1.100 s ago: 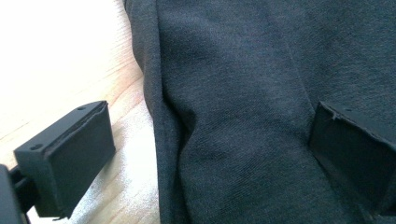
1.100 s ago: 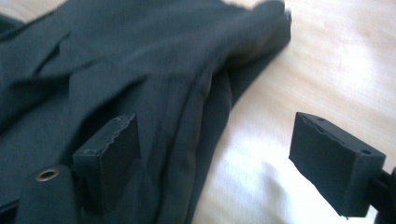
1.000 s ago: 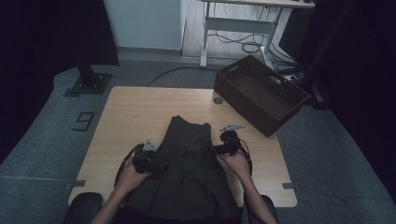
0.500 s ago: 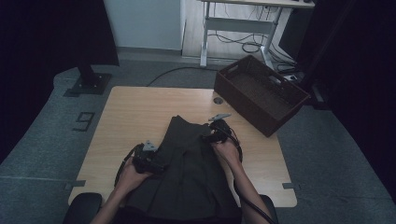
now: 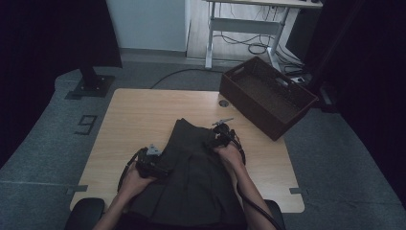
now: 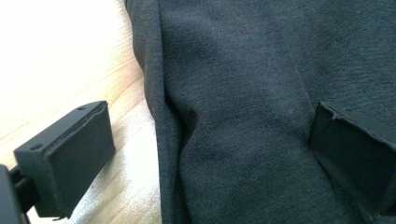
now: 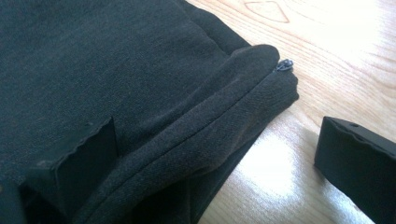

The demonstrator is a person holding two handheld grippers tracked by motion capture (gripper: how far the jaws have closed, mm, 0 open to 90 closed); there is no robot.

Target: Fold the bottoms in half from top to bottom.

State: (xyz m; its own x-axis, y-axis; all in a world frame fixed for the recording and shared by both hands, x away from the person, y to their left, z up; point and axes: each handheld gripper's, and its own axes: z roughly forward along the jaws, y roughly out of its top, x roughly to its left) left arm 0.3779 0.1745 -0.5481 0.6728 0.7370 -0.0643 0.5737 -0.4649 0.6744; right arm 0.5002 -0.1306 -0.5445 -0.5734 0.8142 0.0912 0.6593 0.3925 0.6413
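Dark grey cloth, a skirt [image 5: 191,172] as far as we can make out in the dim high view, is lying spread on the table [image 5: 139,120], its narrow end pointing away from us and its wide end hanging over the near edge by our arms. We are holding the left gripper [image 5: 152,163] at the skirt's left edge; in the left gripper view its jaws are standing wide apart, one over bare wood and the other over the fabric, with the folded edge [image 6: 163,116] running between them and neither pad pressing on it. We are holding the right gripper [image 5: 221,136] at the skirt's upper right corner. Its jaws have just been opening and are now standing released: in the right gripper view one jaw is resting over the cloth and the other over the table, with the corner and its small metal zip pull [image 7: 285,64] lying between them, ungripped. A brown crate [image 5: 268,96] is sitting at the table's far right corner, well apart from the skirt.
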